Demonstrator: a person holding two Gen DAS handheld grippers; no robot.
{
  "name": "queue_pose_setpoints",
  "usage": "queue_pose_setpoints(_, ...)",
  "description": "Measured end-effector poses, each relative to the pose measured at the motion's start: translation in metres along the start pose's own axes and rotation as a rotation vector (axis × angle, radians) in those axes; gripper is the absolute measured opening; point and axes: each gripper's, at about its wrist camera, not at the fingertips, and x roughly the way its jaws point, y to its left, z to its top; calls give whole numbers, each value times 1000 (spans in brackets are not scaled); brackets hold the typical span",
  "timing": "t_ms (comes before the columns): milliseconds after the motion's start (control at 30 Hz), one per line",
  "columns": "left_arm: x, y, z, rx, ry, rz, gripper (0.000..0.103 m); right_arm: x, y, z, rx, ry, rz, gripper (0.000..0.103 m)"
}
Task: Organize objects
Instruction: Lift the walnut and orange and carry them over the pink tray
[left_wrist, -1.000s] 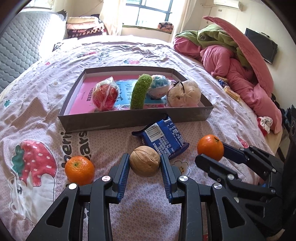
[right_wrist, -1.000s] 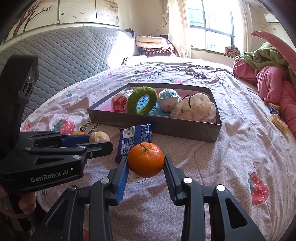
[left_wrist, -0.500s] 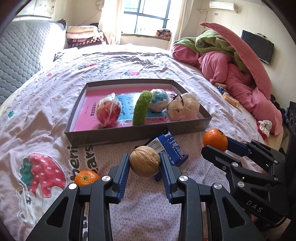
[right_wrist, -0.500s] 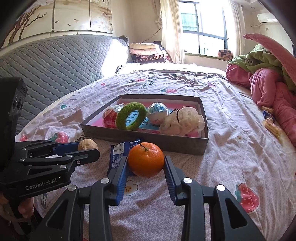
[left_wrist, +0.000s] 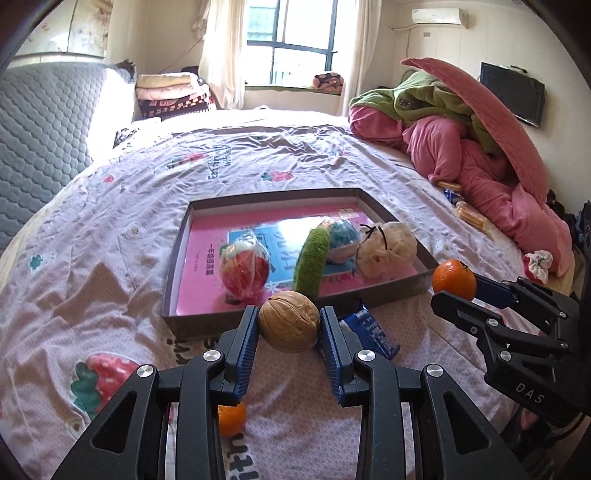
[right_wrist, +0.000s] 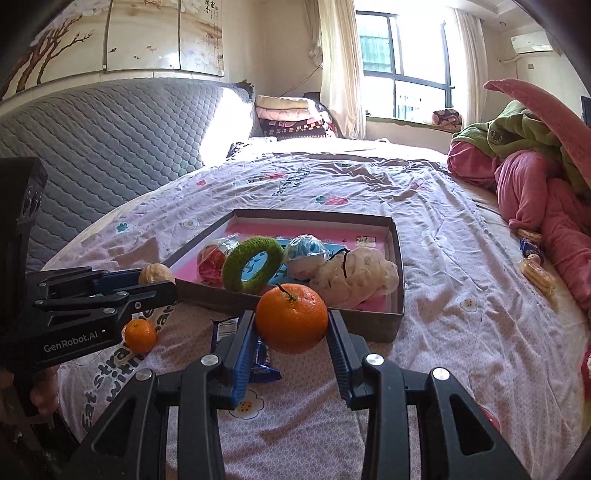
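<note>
Brown walnut (left_wrist: 289, 320) pinched in left tongs (left_wrist: 289, 332) | right tongs (right_wrist: 291, 334) pinching orange (right_wrist: 291, 318) | both seemingly airborne

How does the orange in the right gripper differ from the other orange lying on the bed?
The held orange is clamped between the right gripper fingers, lifted near the tray; the loose orange rests on the bedsheet, ungripped. The held orange shows a dark stem on top; none can be made out on the loose orange. Both are round and orange.

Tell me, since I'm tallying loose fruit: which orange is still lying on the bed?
The smaller orange beside the left hand-held gripper; the bigger orange is clamped in the right hand-held gripper.
</note>
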Motion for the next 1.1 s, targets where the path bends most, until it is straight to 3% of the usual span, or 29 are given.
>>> queue_pose_setpoints(1100,10,43,48,-21,-68,53,34,18,-1,53,-55,-95,-21,38)
